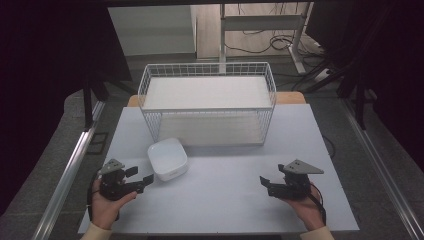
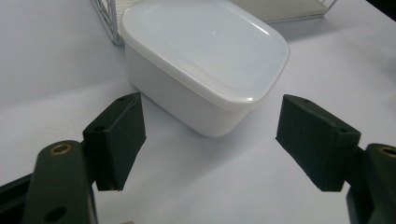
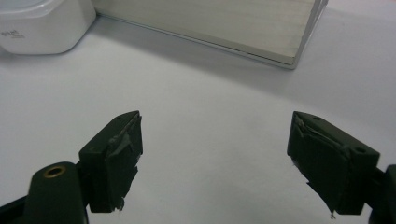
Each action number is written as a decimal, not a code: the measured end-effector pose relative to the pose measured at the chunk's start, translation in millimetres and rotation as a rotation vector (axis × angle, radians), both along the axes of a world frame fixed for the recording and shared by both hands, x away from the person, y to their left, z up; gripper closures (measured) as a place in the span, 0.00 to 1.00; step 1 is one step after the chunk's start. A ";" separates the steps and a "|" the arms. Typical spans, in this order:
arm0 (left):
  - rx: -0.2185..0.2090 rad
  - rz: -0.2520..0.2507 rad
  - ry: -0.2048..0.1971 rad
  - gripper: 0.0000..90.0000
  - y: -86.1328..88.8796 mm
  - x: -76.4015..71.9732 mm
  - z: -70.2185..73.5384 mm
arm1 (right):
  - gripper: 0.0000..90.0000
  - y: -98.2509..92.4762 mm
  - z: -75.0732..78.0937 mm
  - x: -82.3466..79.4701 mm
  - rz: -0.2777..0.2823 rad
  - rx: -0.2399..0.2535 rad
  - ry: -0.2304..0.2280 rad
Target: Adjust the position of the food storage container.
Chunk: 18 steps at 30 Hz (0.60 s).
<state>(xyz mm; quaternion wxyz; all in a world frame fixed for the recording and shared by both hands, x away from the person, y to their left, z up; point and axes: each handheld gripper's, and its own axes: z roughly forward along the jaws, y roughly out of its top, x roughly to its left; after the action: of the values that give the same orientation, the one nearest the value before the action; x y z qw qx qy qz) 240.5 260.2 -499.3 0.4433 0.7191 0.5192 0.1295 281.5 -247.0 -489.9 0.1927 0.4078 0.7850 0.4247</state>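
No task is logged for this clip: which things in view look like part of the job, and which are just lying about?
Likely in play: white lidded container, just ahead of the open left gripper; wire basket; open right gripper.
Lying about: cables and desk frame on the floor behind the table.

Showing one small patch of dark lettering, sitting on the side wall of the white lidded container [image 3: 44, 29] near the top left corner of the right gripper view. Appearing as a short word or two in a single line, but blurring too much for any letter to be made out. Finding nothing legible on the same container's lid [image 2: 205, 44] in the left gripper view, nor on the container [image 1: 167, 159] in the high view. Finding no readable text, brand, number or sign on the white wire basket [image 1: 207, 70], the table [image 1: 225, 200] or either gripper.
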 end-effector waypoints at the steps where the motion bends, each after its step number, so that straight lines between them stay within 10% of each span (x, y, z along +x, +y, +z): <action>1: 0.003 -0.001 0.001 0.26 -0.7 -0.1 -0.1 | 0.21 -0.5 -0.2 0.2 0.003 -0.003 0.001; 18: 0.004 -0.015 0.001 0.26 -0.2 -4.6 0.3 | 0.24 -7.2 0.6 0.6 -0.015 -0.011 -0.006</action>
<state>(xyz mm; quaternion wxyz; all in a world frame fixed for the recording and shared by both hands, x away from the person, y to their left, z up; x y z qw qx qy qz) 235.9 260.0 -498.9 0.4426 0.7239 0.5138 0.1270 282.1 -254.2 -489.3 0.2003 0.4112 0.7837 0.4203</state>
